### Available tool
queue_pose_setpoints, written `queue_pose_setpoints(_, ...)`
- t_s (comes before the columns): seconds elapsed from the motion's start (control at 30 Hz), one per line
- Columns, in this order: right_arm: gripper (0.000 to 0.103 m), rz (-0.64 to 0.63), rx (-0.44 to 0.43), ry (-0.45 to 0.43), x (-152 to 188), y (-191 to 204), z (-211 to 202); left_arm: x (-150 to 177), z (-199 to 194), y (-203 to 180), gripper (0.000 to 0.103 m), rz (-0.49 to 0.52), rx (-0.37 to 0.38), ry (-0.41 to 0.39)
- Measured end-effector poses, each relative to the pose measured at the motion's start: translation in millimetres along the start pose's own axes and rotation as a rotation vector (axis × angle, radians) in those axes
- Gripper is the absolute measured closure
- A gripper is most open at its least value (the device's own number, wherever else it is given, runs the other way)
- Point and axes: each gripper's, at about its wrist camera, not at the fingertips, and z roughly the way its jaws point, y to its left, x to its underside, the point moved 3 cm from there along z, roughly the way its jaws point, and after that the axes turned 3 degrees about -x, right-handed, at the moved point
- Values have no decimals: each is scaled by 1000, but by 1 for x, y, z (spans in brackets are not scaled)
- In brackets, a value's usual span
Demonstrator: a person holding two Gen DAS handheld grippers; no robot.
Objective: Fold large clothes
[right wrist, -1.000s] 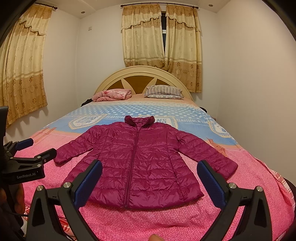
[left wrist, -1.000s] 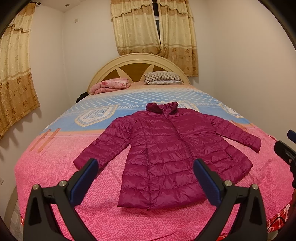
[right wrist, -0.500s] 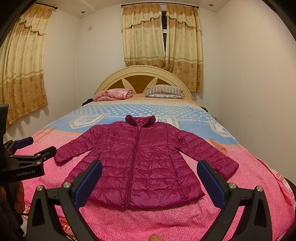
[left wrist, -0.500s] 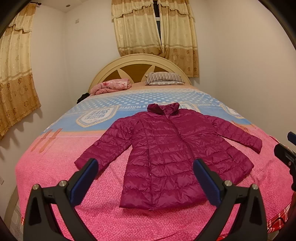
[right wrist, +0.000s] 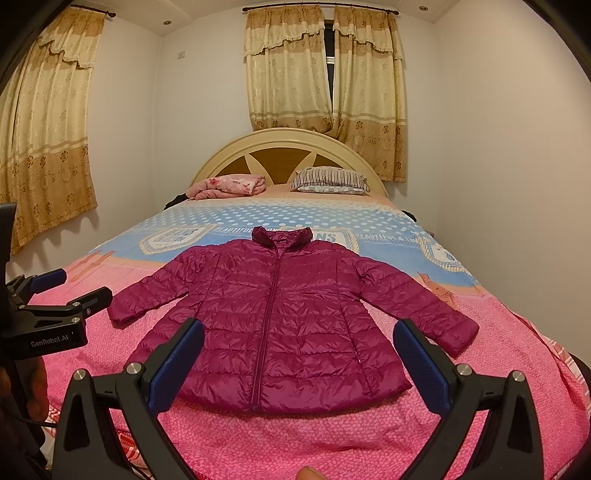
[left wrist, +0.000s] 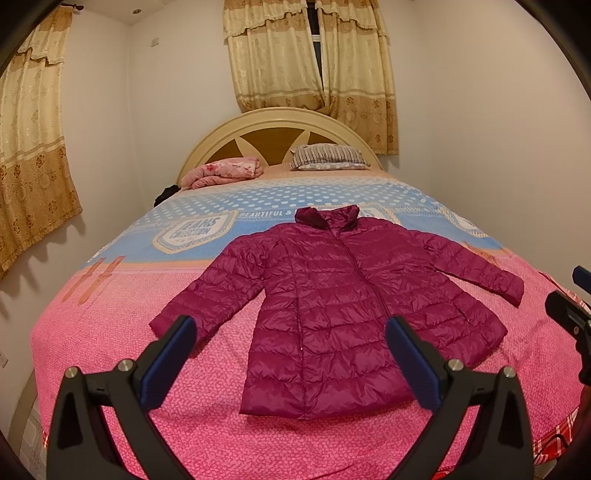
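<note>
Jacket (left wrist: 332, 306) is laid flat on the bed (left wrist: 110, 332), zipped, sleeves spread out. Left claw (left wrist: 290, 354) and right claw (right wrist: 299, 354) both gaping wide, holding nothing, hovering above the near edge.

Home bedroom. Double bed (right wrist: 498, 306) with arched cream headboard (right wrist: 291, 142), pink/blue printed bedspread (left wrist: 110, 332), striped pillow (right wrist: 328, 180), folded pink blanket (right wrist: 231, 185). Beige patterned curtains (right wrist: 288, 70) on rods over two windows, plain white walls (right wrist: 498, 129), recessed ceiling lights (right wrist: 166, 23).
</note>
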Motion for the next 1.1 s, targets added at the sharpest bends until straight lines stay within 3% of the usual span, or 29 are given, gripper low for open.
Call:
queue_pose_setpoints(0.93, 1, 0, -15, 16, 4, 1, 7, -1, 2, 4, 0, -1, 2, 8)
queue_pose_setpoints(1.1, 1, 82, -26, 39, 11, -17, 26, 3, 16, 0, 0, 18, 8, 19)
